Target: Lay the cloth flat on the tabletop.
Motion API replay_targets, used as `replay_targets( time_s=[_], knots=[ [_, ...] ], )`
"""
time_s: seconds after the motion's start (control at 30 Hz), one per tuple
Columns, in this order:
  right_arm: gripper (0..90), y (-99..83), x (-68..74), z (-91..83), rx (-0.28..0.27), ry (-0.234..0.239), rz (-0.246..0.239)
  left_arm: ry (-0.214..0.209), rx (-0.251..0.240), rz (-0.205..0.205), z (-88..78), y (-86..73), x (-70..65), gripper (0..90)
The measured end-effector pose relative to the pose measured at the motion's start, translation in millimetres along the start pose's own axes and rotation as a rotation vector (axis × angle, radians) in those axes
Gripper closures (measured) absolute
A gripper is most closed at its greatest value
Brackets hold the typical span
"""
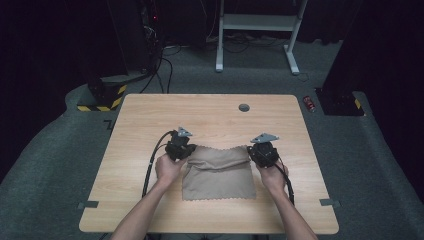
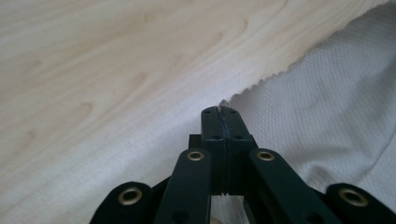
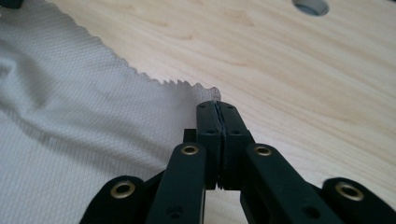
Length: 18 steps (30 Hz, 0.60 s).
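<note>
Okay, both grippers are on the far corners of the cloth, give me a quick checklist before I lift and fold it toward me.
1. Left gripper shut on the cloth corner: ok, the corner peeks out between the closed jaws.
2. Right gripper shut on the other far corner: ok.
3. Cloth flat: not ok, a ridge crosses it near the far edge.
4. Near edge square to the table front: ok, roughly.
5. Table clear around the cloth: ok.
6. How much cloth each grip holds: cannot tell.
</note>
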State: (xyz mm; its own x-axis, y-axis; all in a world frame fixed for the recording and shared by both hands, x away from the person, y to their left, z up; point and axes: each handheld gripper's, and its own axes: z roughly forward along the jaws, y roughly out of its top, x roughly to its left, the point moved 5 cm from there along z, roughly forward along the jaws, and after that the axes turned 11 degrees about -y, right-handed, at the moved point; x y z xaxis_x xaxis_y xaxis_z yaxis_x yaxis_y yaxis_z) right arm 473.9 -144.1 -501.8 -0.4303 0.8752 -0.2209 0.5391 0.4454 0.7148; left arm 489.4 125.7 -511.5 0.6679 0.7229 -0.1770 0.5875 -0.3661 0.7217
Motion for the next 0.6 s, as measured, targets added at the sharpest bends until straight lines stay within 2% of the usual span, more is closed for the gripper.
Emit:
replay_targets(
  time_s=[0.17,0.2,0.3,0.43,0.6],
  knots=[
    [88.6,9.2,-7.0,0.0,-0.012,-0.022,0.002,0.017,-0.029,-0.027,-4.9,9.6,11.0,89.7],
    [88.7,10.3,-9.1,2.4,0.000,-0.026,0.005,0.017,-0.035,-0.035,-4.9,10.3,11.9,89.7],
    [88.8,13.5,-13.4,8.2,0.012,-0.039,0.009,0.023,-0.066,-0.074,-4.0,11.4,20.6,89.7],
    [89.0,17.5,-17.7,19.9,0.036,-0.050,0.018,0.038,-0.067,-0.111,0.8,8.2,30.8,89.7],
    [89.0,22.1,-16.2,37.6,0.055,-0.072,0.006,0.057,-0.056,-0.129,8.6,5.2,36.6,89.6]
  ],
)
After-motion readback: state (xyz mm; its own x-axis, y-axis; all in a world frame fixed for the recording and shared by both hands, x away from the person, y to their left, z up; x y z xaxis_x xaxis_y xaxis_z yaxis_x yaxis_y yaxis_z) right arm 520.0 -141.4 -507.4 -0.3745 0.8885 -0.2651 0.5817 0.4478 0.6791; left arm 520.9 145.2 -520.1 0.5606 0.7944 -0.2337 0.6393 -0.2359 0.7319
